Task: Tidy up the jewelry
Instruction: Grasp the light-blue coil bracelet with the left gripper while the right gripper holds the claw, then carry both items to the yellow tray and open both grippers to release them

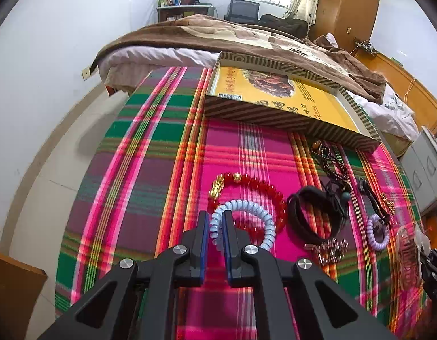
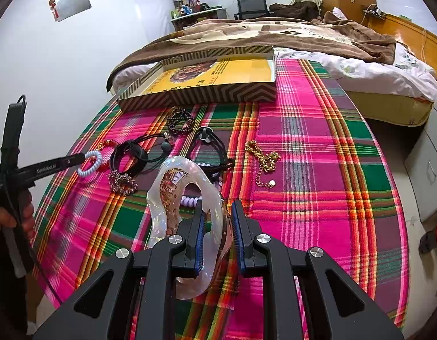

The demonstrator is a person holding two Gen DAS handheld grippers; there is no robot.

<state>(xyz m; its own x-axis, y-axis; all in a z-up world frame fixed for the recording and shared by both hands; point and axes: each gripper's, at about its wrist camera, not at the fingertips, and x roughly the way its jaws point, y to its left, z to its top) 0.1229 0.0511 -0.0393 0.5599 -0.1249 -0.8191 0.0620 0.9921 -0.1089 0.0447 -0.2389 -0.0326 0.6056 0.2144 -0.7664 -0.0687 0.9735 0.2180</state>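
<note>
Left gripper [image 1: 216, 228] clenches the blue coil [image 1: 241, 218]; right gripper [image 2: 217, 228] clenches the clip [image 2: 187, 218]. The box [image 2: 207, 95] lies at twelve o'clock, long axis crosswise, roughly equally near both.

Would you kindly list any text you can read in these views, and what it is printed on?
Left gripper arm: a white brand word, too blurred to read.
Box yellow liner: Chinese characters and a barcode, too small and skewed to read.
Nothing else bears text.
</note>
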